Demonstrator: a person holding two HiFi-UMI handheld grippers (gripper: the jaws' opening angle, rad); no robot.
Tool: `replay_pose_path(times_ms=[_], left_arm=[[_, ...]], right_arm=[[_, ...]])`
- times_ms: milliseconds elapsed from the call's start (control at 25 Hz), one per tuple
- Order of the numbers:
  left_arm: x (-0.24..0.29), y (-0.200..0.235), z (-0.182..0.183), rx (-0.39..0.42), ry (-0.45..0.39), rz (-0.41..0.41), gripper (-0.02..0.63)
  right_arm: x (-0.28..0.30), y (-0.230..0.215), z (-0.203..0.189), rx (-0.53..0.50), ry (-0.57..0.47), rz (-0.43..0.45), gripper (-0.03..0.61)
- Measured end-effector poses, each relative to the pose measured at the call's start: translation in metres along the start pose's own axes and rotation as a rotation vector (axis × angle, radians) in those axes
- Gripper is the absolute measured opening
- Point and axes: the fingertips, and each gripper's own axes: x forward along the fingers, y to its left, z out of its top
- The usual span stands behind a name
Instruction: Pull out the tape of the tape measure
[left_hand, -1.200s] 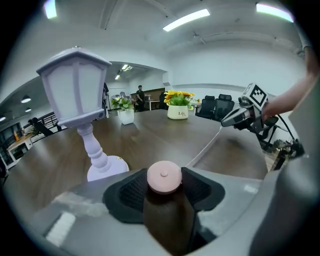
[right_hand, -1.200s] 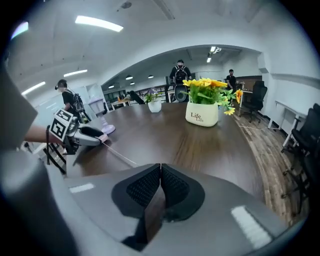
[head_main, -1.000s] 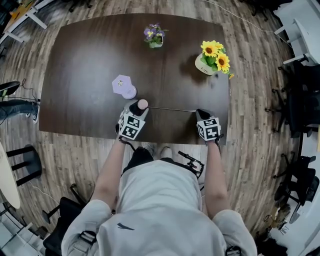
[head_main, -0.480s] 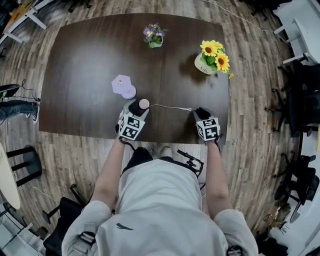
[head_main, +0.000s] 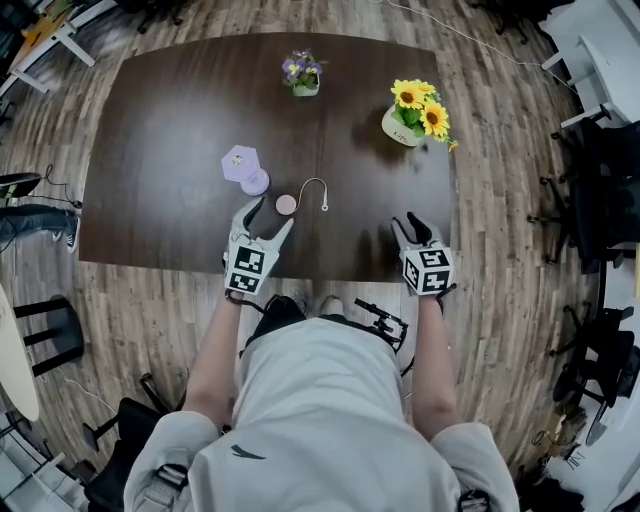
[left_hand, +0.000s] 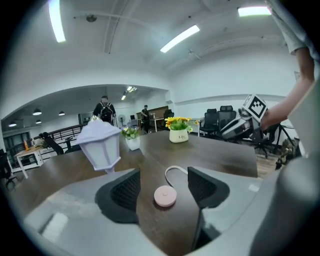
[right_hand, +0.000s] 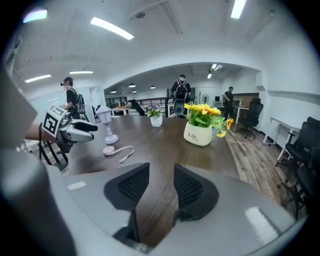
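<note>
Left arm: forearm (head_main: 218, 335) stretched forward to the near desk (head_main: 170, 120) edge, wrist tilted gently downward.
Left hand-held gripper (head_main: 270, 218): released, jaws spread wide after just opening, pads clear of everything; seen between them, lower down on the desk, the tape measure (head_main: 286, 204).
Tape measure: round pink case lying flat, just right of the lavender lantern (head_main: 243, 167); short white tape (head_main: 312, 183) curling out in a hook, its end loose on the wood.
Right arm: forearm (head_main: 430, 345) stretched forward, parallel to the left.
Right hand-held gripper (head_main: 411, 227): released, jaws just opened to a modest gap, only bare desk between them; well apart from the tape end.
Edges and room: both hand-held grippers at the near edge; wide bare wood at left; purple flower pot (head_main: 303, 73) at the far edge, sunflower pot (head_main: 408, 116) far right.
</note>
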Motion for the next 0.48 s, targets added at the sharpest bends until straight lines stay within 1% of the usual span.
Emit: replay_pose_path(times_ms=[160, 320, 480], left_arm=[[-0.031, -0.009, 0.041, 0.029, -0.113, 0.021, 0.313], [-0.063, -0.017, 0.084, 0.060, -0.226, 0.051, 0.313], [-0.099, -0.021, 0.123, 0.015, -0.342, 0.076, 0.313]], right_arm=[[-0.037, 0.002, 0.036, 0.002, -0.139, -0.014, 0.143], [-0.076, 0.012, 0.069, -0.028, -0.248, -0.008, 0.138], [-0.112, 0.031, 0.095, -0.052, -0.357, 0.018, 0.134]])
